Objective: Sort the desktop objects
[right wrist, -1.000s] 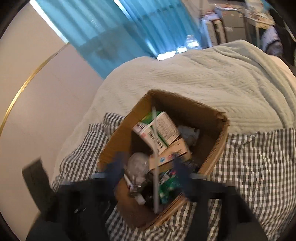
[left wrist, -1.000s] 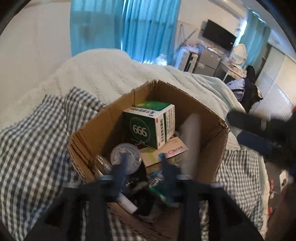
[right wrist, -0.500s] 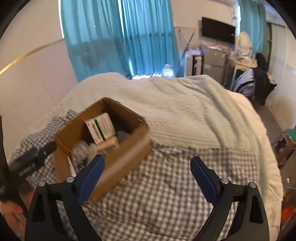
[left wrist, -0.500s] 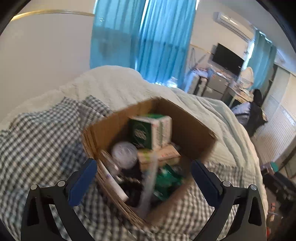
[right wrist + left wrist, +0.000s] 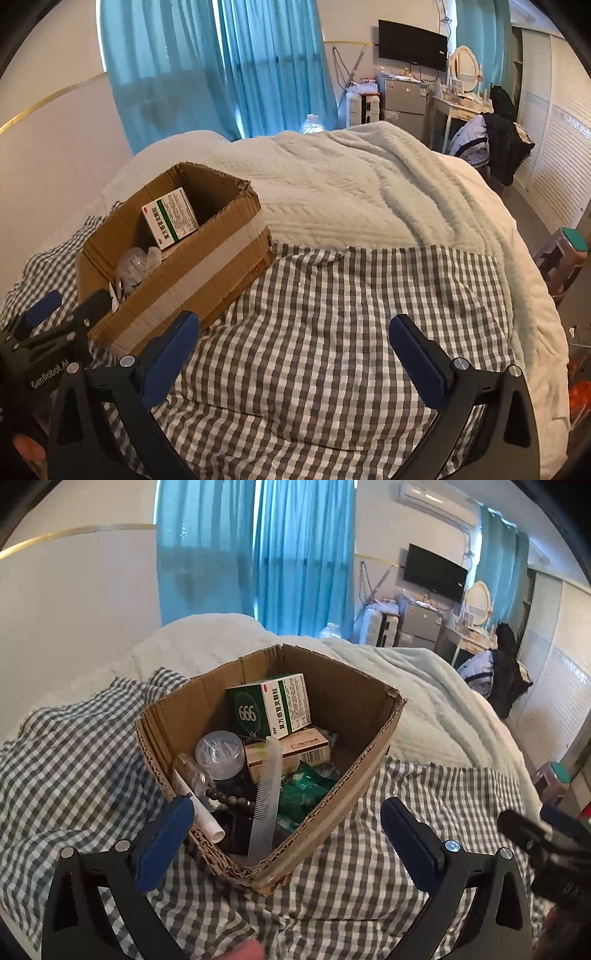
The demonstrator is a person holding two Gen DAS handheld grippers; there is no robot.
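My left gripper (image 5: 286, 827) hangs wide and empty just short of the cardboard box's (image 5: 369, 775) near corner, which lies between its fingers. My right gripper (image 5: 291, 343), equally wide and empty, faces bare checked cloth (image 5: 332, 314), the box off its left finger.

**Both claws spread wide, empty**

The left claw (image 5: 286, 821) tilts downward, its jaws just opened, nothing between its blue pads (image 5: 164, 836). The right claw (image 5: 293, 349) also tilts down, jaws parted and gripping nothing.
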